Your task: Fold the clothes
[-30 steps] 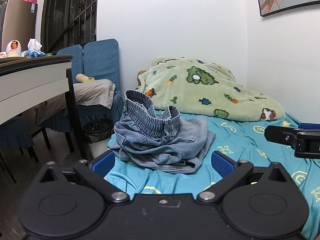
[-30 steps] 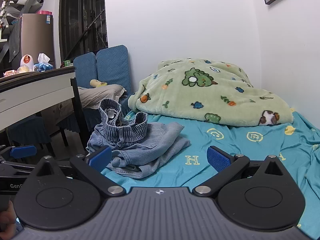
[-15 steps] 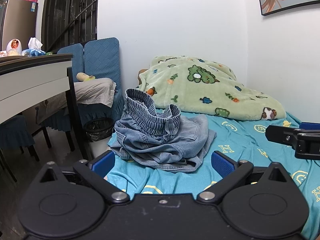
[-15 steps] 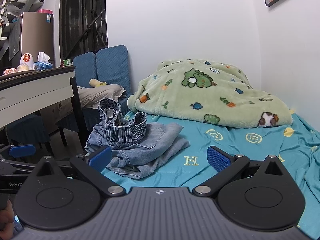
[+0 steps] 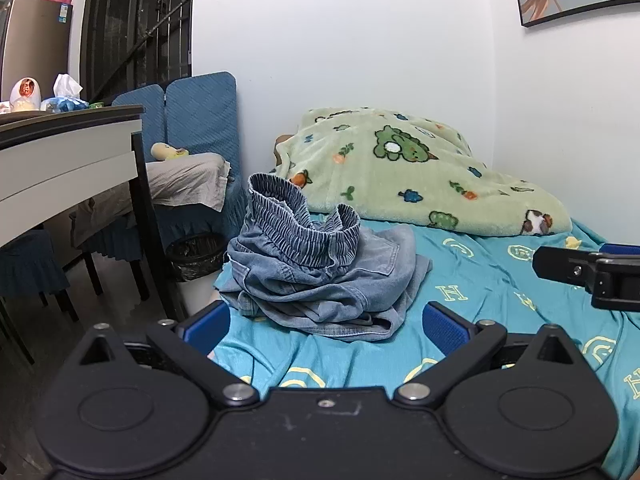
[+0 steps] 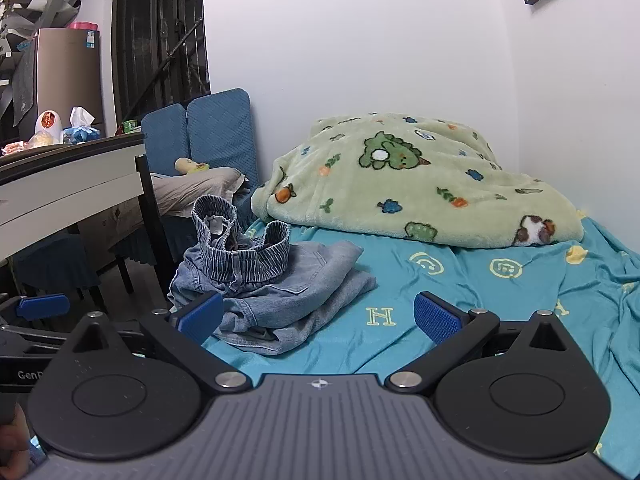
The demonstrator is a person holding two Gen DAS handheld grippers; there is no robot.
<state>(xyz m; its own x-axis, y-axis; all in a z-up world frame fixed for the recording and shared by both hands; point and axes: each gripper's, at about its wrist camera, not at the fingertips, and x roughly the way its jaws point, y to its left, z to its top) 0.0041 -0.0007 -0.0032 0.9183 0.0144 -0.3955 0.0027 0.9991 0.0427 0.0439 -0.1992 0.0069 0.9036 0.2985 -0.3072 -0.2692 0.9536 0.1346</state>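
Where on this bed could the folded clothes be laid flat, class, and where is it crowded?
The bare teal sheet lies free between the crumpled denim pants and the wall, in front of the green blanket. The left edge, by the desk, is taken by the pants; the far end is buried under the blanket. Both the left gripper and right gripper are open and empty.

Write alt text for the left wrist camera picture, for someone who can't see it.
A crumpled pair of denim shorts lies on a teal bedsheet, just beyond the open left hand-held gripper. A green cartoon blanket is heaped behind, and the right hand-held gripper pokes in from the right.
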